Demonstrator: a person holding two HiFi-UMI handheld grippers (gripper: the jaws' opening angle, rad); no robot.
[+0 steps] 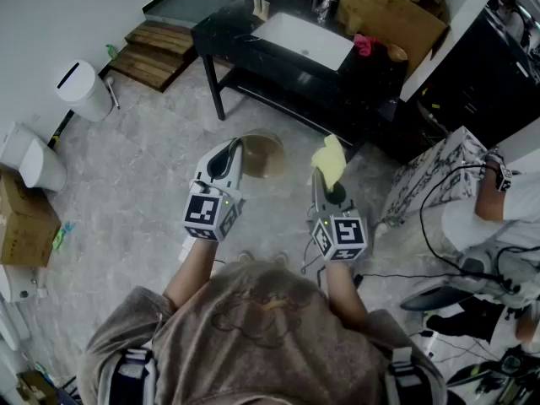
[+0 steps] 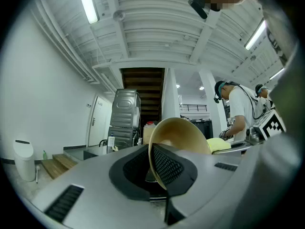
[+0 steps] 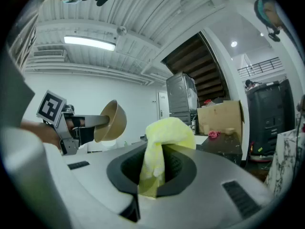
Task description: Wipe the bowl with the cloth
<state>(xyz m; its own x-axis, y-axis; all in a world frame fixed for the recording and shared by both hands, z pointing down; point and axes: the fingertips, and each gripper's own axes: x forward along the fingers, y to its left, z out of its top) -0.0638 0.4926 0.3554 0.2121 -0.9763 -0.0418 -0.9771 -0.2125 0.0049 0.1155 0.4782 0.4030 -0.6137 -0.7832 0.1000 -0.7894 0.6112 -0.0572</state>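
Gripping the bowl (image 1: 263, 155) rim, left hand-held gripper (image 1: 239, 148); cloth (image 1: 331, 159) pinched in right hand-held gripper (image 1: 321, 175).

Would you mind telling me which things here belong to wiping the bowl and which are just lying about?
For the job: bowl, held in the left gripper; yellow cloth, held in the right gripper.
Lying about: white bin, cardboard box, wooden steps, black table.
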